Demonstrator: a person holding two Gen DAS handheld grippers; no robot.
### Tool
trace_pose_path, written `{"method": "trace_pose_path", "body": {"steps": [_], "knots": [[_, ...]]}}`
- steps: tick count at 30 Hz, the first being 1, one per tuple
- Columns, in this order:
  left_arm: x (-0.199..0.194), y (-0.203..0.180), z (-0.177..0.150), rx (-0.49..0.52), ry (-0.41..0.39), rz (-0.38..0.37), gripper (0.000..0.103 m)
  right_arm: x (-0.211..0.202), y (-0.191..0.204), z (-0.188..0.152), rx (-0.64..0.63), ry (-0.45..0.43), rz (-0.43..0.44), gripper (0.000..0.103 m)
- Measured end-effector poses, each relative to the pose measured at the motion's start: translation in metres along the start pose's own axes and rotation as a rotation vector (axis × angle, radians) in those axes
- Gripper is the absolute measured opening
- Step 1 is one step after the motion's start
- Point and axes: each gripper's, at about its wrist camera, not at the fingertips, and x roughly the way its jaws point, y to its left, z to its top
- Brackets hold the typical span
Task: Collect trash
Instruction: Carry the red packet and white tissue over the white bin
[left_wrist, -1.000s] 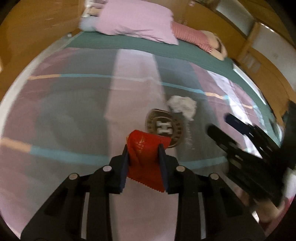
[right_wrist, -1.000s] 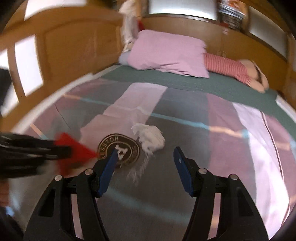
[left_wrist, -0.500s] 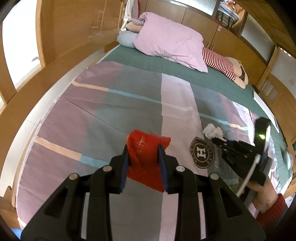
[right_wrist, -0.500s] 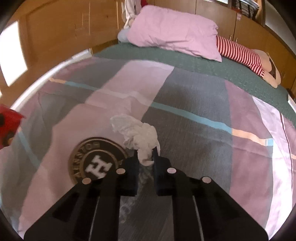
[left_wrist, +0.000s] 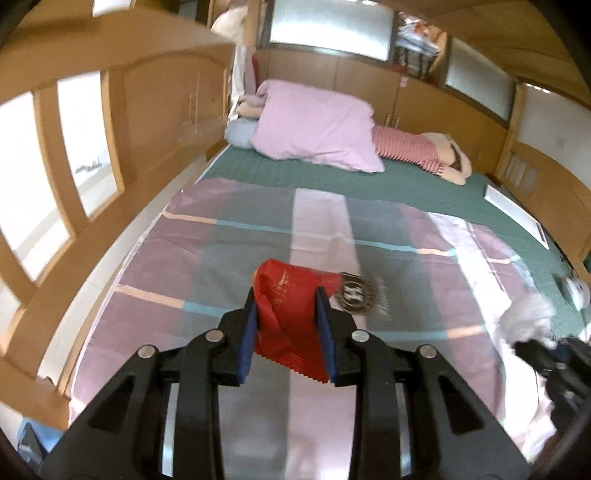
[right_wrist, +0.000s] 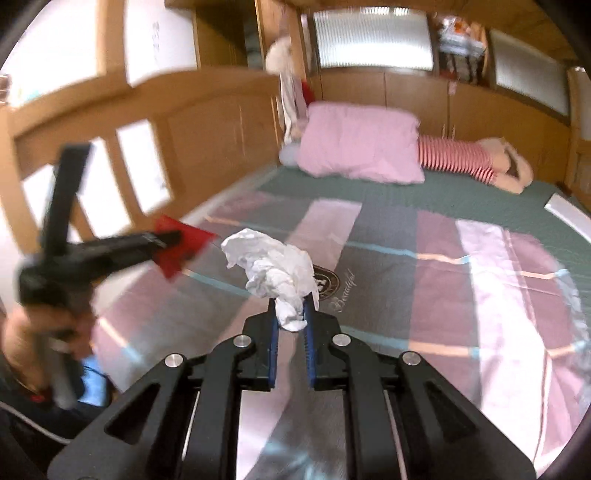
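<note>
- The left tool (left_wrist: 286, 325) grips a red wrapper (left_wrist: 291, 314), held above the bed (left_wrist: 229, 258).
- The right tool (right_wrist: 291, 321) pinches a crumpled white tissue (right_wrist: 273, 269), lifted clear.
- Both pieces appear collected; next, each likely needs carrying to a bin, none visible.

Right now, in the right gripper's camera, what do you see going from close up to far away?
right gripper → crumpled white tissue → round logo on the bedspread → green sheet → pink pillow → wooden cabinets
</note>
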Motion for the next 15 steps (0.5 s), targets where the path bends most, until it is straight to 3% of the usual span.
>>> {"method": "trace_pose_path", "body": {"steps": [6, 11, 15], "knots": [[-0.087, -0.037, -0.018, 0.077, -0.040, -0.025, 0.031, -0.103, 0.012, -0.011, 0.121, -0.079, 0.039, 0.013], [-0.148, -0.075, -0.033, 0.140, -0.057, -0.082, 0.030, -0.178, 0.007, -0.034, 0.107, -0.127, -0.100, 0.013], [-0.183, -0.118, -0.056, 0.203, -0.050, -0.176, 0.030, -0.220, -0.010, -0.057, 0.124, -0.133, -0.174, 0.013]]}}
